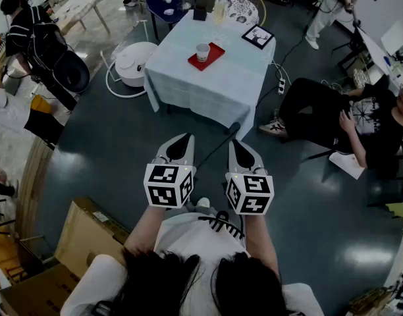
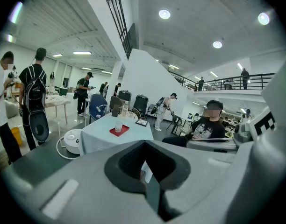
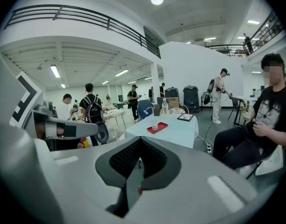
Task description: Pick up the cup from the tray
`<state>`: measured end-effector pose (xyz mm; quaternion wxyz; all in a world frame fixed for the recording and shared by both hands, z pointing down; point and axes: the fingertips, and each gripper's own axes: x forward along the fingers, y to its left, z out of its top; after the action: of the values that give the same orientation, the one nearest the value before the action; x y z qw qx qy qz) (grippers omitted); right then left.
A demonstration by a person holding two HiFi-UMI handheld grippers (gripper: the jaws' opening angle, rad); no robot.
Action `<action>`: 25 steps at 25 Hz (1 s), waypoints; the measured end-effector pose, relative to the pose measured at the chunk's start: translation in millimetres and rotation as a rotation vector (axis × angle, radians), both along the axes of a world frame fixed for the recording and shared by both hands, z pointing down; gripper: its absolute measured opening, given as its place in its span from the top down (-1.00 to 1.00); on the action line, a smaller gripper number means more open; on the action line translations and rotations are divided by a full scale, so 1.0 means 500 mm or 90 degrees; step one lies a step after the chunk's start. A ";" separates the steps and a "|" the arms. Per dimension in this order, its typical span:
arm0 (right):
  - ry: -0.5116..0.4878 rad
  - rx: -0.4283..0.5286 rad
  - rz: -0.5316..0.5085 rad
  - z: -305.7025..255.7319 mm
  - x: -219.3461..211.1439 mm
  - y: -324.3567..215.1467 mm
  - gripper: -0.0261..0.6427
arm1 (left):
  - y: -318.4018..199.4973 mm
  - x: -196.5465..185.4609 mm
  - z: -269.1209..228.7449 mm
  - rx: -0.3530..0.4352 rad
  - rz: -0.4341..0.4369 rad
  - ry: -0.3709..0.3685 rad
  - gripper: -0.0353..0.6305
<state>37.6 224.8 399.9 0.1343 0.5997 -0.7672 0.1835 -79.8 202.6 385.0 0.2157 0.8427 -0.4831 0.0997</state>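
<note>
A pale cup (image 1: 202,50) stands on a red tray (image 1: 213,56) on a table draped in a light cloth (image 1: 208,78), far ahead across the dark floor. The cup (image 2: 118,125) on its tray (image 2: 120,131) shows small and distant in the left gripper view. In the right gripper view the cup (image 3: 154,125) and tray (image 3: 158,128) look the same. My left gripper (image 1: 180,145) and right gripper (image 1: 240,152) are held side by side close to my body. Both are shut, holding nothing, well short of the table. The left gripper (image 2: 146,172) and right gripper (image 3: 135,172) point toward it.
A bottle (image 1: 220,5) and a framed marker card (image 1: 257,37) also sit on the table. A white round device (image 1: 134,61) lies on the floor to its left. A person (image 1: 349,117) sits at the right. A cardboard box (image 1: 89,232) is at my lower left. Cables (image 1: 280,81) trail by the table.
</note>
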 end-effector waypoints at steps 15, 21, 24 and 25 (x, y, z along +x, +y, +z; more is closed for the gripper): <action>0.002 -0.005 0.003 0.006 0.016 0.002 0.85 | 0.007 0.005 0.001 -0.005 -0.018 -0.012 0.89; -0.060 0.019 -0.025 -0.011 0.025 -0.002 0.81 | 0.013 0.004 0.005 -0.013 -0.039 -0.016 0.89; -0.086 0.015 -0.047 -0.004 0.038 0.008 0.61 | 0.019 0.007 0.018 -0.016 -0.047 -0.026 0.89; -0.086 0.012 -0.049 0.003 0.044 0.011 0.51 | 0.020 0.010 0.020 -0.012 -0.046 -0.035 0.89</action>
<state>59.8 230.3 401.2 0.0837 0.5570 -0.7989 0.2112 -74.8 212.4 395.2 0.2139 0.8195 -0.5180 0.1195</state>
